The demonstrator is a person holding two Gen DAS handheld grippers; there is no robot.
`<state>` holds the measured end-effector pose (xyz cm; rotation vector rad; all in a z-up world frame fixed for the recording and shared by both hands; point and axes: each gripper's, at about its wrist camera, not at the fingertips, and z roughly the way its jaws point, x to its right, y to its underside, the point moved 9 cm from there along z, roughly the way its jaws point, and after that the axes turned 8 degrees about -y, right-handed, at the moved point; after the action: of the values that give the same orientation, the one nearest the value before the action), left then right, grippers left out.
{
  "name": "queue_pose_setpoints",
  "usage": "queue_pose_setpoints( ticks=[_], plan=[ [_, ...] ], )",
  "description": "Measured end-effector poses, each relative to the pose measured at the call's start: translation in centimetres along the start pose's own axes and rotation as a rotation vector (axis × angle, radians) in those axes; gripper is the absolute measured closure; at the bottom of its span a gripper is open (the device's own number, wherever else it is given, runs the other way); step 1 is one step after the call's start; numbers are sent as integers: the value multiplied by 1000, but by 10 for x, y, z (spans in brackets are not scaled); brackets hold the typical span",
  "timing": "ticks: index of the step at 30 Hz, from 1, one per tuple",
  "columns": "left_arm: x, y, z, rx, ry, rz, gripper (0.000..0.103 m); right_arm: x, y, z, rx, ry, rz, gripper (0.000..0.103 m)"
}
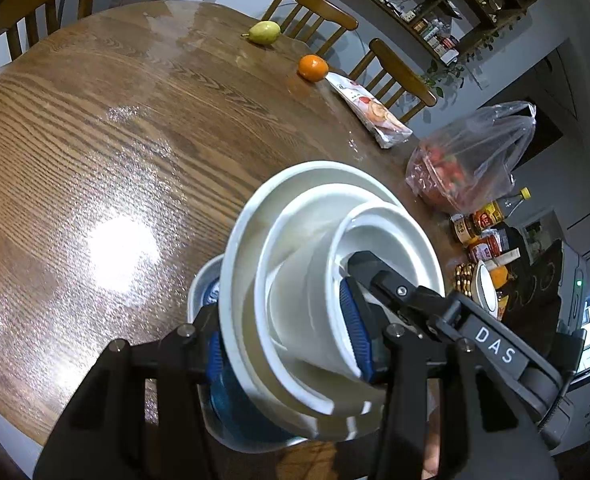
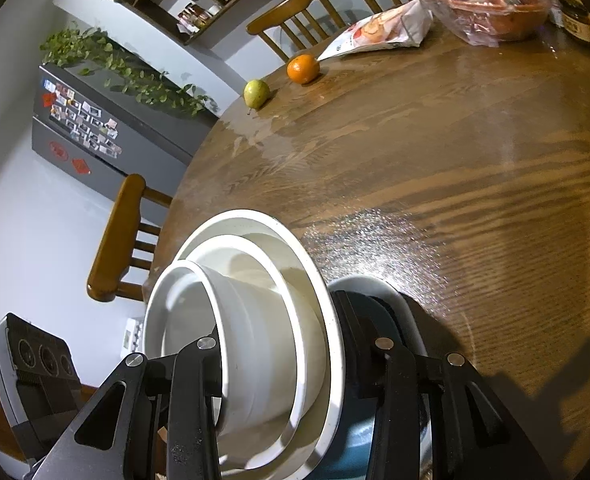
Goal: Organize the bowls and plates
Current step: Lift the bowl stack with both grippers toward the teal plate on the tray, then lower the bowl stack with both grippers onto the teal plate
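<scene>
over the near edge of the wooden table [image 1: 95,140], the stack of white bowls [image 1: 315,280] and a blue plate [image 1: 231,400] hangs tilted. both the left gripper [image 1: 291,344] and right gripper [image 2: 287,364] clamp it. a pear [image 1: 263,33] and orange [image 1: 313,67] sit well apart.

light: warm overhead lamp, I see its glare patch on the table [image 1: 119,256] at nine o'clock | shadow: my gripper's, five o'clock in right view | edges: fisheye bending, black corners | blur: slight on nearest white bowls [image 1: 315,280]
</scene>
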<state>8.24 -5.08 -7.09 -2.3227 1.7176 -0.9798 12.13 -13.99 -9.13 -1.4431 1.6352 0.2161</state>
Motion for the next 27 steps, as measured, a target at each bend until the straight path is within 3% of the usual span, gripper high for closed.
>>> queue_pose_setpoints(
  ticks=[27],
  plan=[
    [6, 31, 3, -48, 10, 19, 56, 20, 17, -17, 10, 19, 8, 62]
  ],
)
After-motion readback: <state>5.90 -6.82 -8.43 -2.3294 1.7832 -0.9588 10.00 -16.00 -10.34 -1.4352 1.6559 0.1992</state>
